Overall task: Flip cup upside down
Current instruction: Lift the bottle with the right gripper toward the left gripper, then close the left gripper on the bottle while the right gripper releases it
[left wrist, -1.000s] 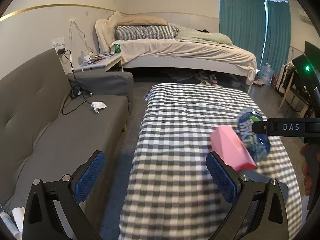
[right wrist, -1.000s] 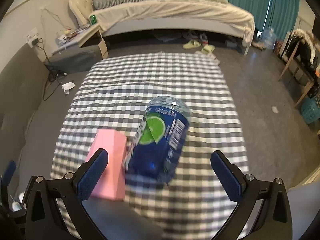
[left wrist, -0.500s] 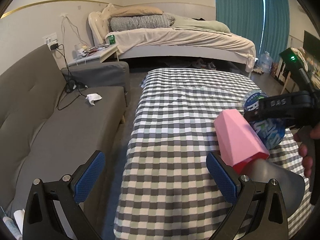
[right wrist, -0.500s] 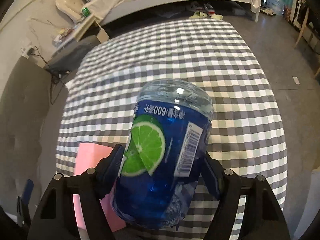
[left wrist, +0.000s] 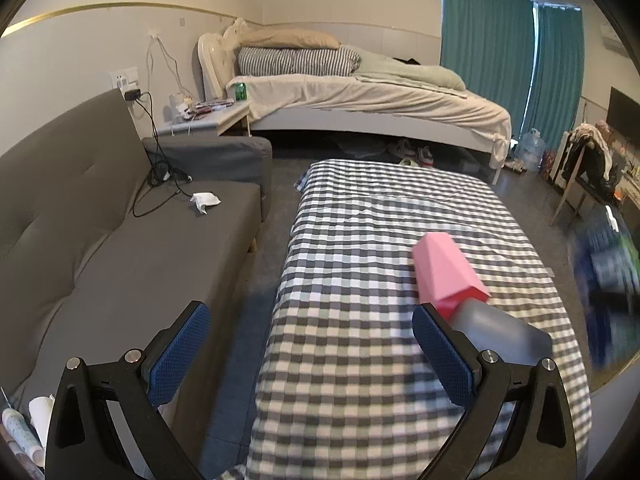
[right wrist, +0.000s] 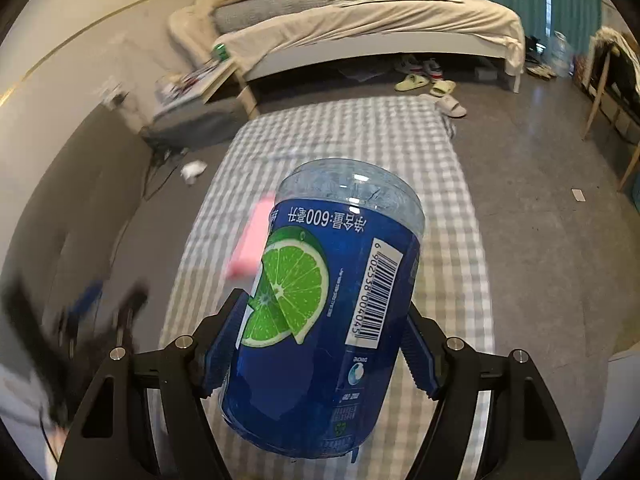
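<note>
The cup (right wrist: 320, 312) is a clear plastic tumbler with a blue label and a lime picture. My right gripper (right wrist: 320, 344) is shut on its sides and holds it in the air above the checkered table (right wrist: 452, 216), its clear closed end pointing away and up. In the left wrist view the cup (left wrist: 604, 276) is a blue blur at the right edge. My left gripper (left wrist: 308, 354) is open and holds nothing, low over the table's near left corner. A pink block (left wrist: 444, 270) lies on the cloth (left wrist: 360, 280) beside the right finger.
A grey sofa (left wrist: 100, 248) runs along the table's left side, with a cable and crumpled tissue (left wrist: 206, 200) on its seat. A bed (left wrist: 360, 96) stands beyond the table. Slippers (right wrist: 428, 88) lie on the floor; a chair with clothes (left wrist: 588, 160) is at the right.
The right gripper closed on the cup and lifted it higher above the table, tipping it more upright. In the left wrist view the cup swung out to the right edge.
</note>
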Motion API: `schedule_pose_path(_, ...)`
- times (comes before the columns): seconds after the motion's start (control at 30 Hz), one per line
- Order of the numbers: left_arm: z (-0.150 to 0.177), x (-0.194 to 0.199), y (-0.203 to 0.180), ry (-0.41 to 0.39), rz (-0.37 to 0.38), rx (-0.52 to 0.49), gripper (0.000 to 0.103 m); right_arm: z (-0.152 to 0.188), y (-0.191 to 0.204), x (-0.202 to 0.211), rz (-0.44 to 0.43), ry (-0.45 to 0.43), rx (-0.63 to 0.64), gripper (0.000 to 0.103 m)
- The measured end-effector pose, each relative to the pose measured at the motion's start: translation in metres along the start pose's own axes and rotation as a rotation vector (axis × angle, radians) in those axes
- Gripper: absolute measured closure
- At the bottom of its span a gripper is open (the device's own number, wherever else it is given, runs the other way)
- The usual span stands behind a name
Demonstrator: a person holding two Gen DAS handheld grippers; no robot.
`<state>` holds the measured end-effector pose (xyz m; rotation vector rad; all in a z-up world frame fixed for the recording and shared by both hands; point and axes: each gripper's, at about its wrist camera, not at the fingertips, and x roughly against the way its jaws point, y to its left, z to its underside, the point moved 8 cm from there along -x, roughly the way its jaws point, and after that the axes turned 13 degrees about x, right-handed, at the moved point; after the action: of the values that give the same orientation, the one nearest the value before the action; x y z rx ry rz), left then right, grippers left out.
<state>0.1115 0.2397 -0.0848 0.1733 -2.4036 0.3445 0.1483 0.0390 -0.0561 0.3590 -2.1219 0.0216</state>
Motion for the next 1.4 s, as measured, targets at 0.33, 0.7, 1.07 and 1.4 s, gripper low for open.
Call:
schedule_pose_path(0.33, 0.017, 0.023, -0.010, 0.019, 0.003, 0.008, 0.000, 0.097, 0.055, -0.031, -0.064, 0.201, 0.158, 0.031)
schedule_pose_path(0.7, 0.034, 0.001, -0.015, 0.066, -0.035, -0.039, 0.000, 0.067, 0.044, -0.090, -0.052, 0.171, 0.092, 0.031)
schedule_pose_path(1.07, 0.035, 0.003, -0.034, 0.121, -0.013, -0.055, 0.000, 0.072, 0.036, -0.040, -0.029, 0.070, 0.209, 0.006)
schedule_pose_path(1.4, 0.072, -0.006, -0.110, 0.336, 0.105, -0.098, 0.000, 0.086, -0.052, 0.035, 0.205, -0.038, 0.007, 0.006)
